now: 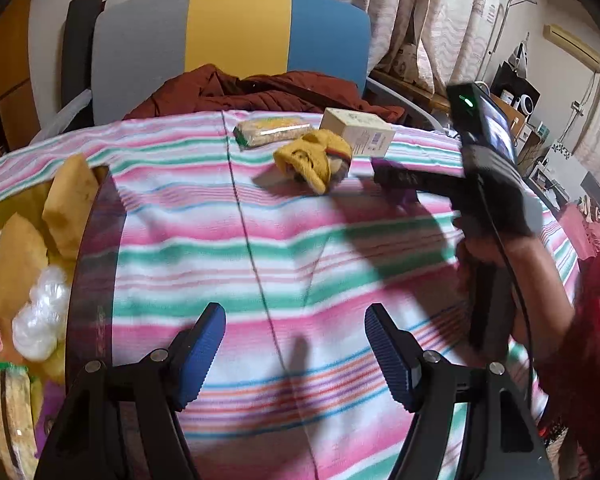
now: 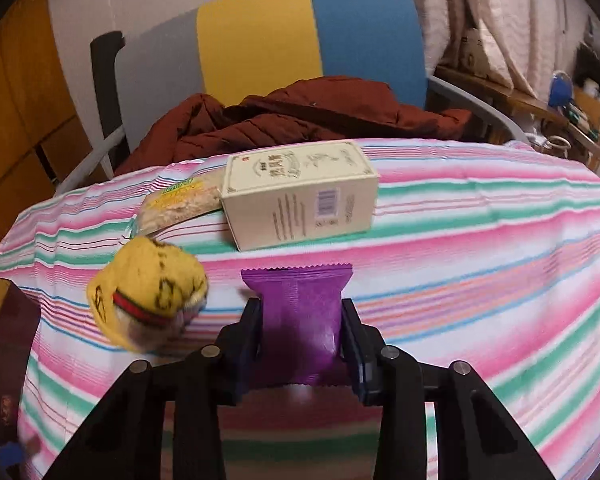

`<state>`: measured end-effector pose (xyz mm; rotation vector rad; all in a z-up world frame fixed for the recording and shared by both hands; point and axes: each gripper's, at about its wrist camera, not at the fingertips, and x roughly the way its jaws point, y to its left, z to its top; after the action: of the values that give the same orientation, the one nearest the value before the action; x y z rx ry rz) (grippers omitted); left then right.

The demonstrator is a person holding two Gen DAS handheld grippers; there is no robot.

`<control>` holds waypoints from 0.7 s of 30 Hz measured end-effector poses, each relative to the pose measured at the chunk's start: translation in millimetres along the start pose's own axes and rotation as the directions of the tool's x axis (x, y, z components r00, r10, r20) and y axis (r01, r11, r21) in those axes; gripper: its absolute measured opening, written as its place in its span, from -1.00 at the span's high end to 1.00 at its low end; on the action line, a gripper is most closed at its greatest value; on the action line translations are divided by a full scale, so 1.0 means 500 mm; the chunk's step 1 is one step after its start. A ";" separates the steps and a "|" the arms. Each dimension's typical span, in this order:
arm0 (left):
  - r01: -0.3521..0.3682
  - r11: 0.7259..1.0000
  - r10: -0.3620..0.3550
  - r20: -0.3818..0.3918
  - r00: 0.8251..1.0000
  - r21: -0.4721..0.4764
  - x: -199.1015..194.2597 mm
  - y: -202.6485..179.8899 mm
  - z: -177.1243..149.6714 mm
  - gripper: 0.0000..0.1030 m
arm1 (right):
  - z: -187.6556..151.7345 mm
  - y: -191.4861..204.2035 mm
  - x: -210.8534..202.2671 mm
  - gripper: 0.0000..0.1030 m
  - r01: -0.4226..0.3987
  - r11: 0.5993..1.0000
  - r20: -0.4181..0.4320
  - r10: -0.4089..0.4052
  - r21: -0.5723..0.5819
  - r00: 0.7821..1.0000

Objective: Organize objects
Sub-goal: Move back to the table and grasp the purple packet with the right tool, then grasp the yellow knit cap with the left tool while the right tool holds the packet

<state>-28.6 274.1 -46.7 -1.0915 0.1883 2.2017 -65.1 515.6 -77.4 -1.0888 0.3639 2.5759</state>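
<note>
Toward the far edge of the striped cloth [image 2: 480,240], the purple packet [image 2: 300,312] is clamped by the right gripper [image 2: 302,340] while the left gripper [image 1: 296,344] is held apart and empty; the nearby yellow sock ball [image 2: 148,284] could be nudged when the slippery packet is lifted.

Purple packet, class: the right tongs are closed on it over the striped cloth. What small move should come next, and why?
Probably lift the purple packet clear. The right tongs pinch it from both sides, with the yellow sock and cream box close by, so dragging could knock them. The open bin appears to sit left.
</note>
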 end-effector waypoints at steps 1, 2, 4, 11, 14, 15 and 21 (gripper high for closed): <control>-0.003 1.000 0.003 0.007 1.000 0.006 0.002 -0.002 0.007 -0.43 | -0.010 -0.006 -0.009 0.26 0.004 1.000 0.005 -0.004 0.015 1.000; -0.010 1.000 0.010 0.013 1.000 0.016 0.006 -0.004 0.017 -0.43 | -0.017 -0.011 -0.018 0.26 0.005 1.000 0.010 -0.005 0.027 1.000; -0.025 0.999 0.024 0.020 1.000 0.036 0.016 -0.009 0.039 -0.43 | -0.032 -0.023 -0.038 0.27 0.016 0.998 0.031 -0.018 0.057 0.999; -0.025 0.998 0.025 0.010 1.000 0.056 0.078 -0.019 0.120 -0.48 | -0.057 -0.031 -0.075 0.27 0.044 0.995 0.080 -0.051 0.087 0.996; -0.039 0.997 0.039 0.001 0.999 0.061 0.109 -0.027 0.145 -0.64 | -0.057 -0.031 -0.068 0.27 0.053 0.995 0.070 -0.059 0.089 0.996; -0.052 0.997 0.052 -0.002 0.999 0.064 0.121 -0.029 0.155 -0.64 | -0.056 -0.033 -0.062 0.27 0.053 0.994 0.059 -0.059 0.094 0.996; -0.088 0.993 0.088 0.004 0.996 0.078 0.163 -0.036 0.190 -0.64 | -0.061 -0.063 -0.052 0.26 0.027 0.986 0.047 -0.036 0.162 0.998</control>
<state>-115.0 366.5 -44.5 -1.0580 0.3250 2.2531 -16.2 528.6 -82.3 -0.9636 0.5287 2.4913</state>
